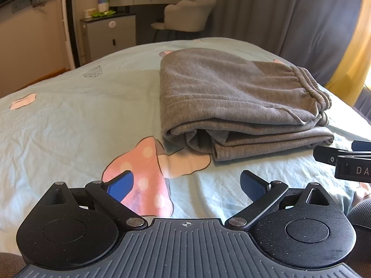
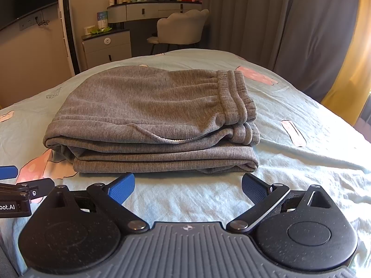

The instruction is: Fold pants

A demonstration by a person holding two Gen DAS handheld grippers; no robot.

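Note:
Grey sweatpants (image 1: pixel 231 102) (image 2: pixel 148 115) lie folded into a thick stack on the bed, with the ribbed waistband (image 2: pixel 234 95) on top at the right. My left gripper (image 1: pixel 186 185) is open over the sheet, short of the stack and to its left. Its blue pads (image 1: pixel 121 186) hold nothing. My right gripper (image 2: pixel 187 188) is open too, just in front of the stack's near edge, and holds nothing. The right gripper's black finger shows at the right edge of the left wrist view, and the left gripper's at the left edge of the right wrist view.
The bed is covered by a pale blue sheet (image 2: pixel 289 166) with pink mushroom prints (image 1: pixel 143 178). Beyond the bed's far end stand a grey drawer unit (image 2: pixel 107 46), a vanity with bottles, a shell-back chair (image 2: pixel 183 29) and grey curtains (image 2: pixel 266 23).

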